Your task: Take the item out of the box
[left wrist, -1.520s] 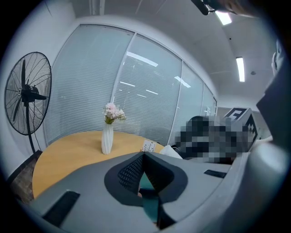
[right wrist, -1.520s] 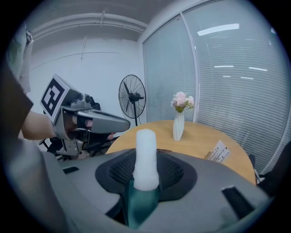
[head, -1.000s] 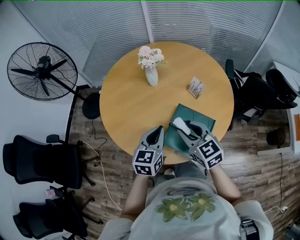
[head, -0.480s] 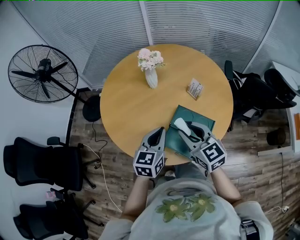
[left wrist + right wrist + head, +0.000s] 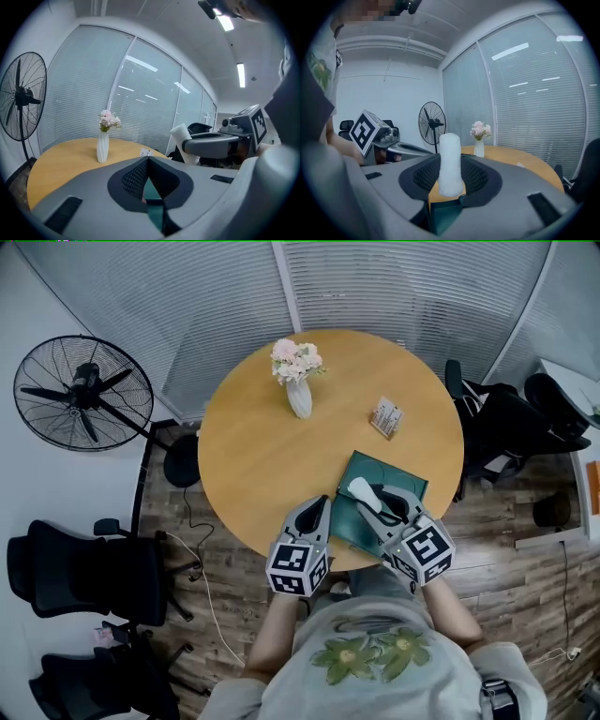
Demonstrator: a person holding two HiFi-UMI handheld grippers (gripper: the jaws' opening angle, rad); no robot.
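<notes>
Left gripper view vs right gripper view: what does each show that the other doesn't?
Only the left gripper view: the left hand-held gripper looking along its own jaws, closed together with nothing between them, and the right hand-held gripper seen side-on.
Only the right gripper view: the right jaws head-on, pressed on the white roll, plus the left one's marker cube.
Both: the roll, flower vase, fan, wooden table, teal box.

right claw [image 5: 376, 500] clamping white roll [image 5: 360, 491], green box [image 5: 348, 517]
</notes>
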